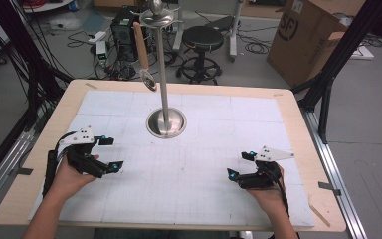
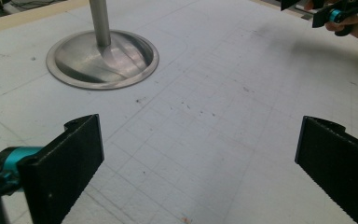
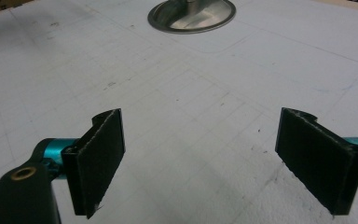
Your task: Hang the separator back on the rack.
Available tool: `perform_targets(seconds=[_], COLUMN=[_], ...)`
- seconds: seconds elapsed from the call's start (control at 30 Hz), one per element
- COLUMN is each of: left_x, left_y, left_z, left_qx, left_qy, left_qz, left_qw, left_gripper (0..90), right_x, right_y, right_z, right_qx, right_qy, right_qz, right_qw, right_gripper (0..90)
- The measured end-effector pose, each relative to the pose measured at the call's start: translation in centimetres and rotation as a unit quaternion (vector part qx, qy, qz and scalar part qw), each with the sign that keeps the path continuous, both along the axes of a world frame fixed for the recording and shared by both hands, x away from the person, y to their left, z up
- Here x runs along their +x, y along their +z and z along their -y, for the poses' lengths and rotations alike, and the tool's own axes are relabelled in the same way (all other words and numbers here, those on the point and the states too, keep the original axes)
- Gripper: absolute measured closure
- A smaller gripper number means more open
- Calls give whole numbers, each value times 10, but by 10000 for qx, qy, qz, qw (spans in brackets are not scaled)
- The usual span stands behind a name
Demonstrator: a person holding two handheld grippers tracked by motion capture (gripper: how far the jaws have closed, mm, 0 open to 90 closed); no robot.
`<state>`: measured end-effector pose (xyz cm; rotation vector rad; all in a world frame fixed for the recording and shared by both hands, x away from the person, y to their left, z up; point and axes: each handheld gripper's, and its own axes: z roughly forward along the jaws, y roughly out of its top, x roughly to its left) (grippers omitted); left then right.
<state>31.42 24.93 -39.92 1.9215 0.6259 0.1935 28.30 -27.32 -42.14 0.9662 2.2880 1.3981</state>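
Note:
A steel stand (image 1: 165, 74) rises from a round base (image 1: 165, 123) at the back middle of the white gridded mat (image 1: 204, 149). A wooden-handled utensil (image 1: 141, 46) hangs from its top disc, metal end down. My left gripper (image 1: 112, 153) rests on the mat at the left, open with nothing between its jaws. My right gripper (image 1: 239, 165) sits at the right, also open and empty. In the left gripper view my left gripper (image 2: 200, 163) faces the base (image 2: 102, 58), with the right gripper (image 2: 338, 14) far off. My right gripper (image 3: 205, 158) points toward the base (image 3: 191, 14).
The mat lies on a wooden table (image 1: 298, 114). Beyond the table stand a black stool (image 1: 202, 40), a computer tower (image 1: 124, 30), a cardboard box (image 1: 308, 35) and black frame posts (image 1: 333, 64), with cables on the floor.

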Motion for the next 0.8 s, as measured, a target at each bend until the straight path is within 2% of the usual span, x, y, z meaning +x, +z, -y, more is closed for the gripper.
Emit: perform_targets(seconds=[0.07,0.2,0.33,0.8], left_x=[1,1,2,3], left_y=[-1,-4,-6,-7], left_z=[0,-3,-7,-6], left_qx=[32,-68,-67,3], left_qy=[6,64,155,142], left_qz=[1,-39,-75,-89], left_qw=[10000,9999,9998,9999], left_gripper=[16,16,16,16], right_x=[0,0,0,1], right_y=[0,0,0,-2], right_z=[0,1,1,-2], right_qx=[4,19,21,-43], right_qy=[6,-4,-6,8], right_qz=[-3,-13,-27,-33], right_qw=[10000,10000,10000,10000], right_gripper=[145,145,145,144])
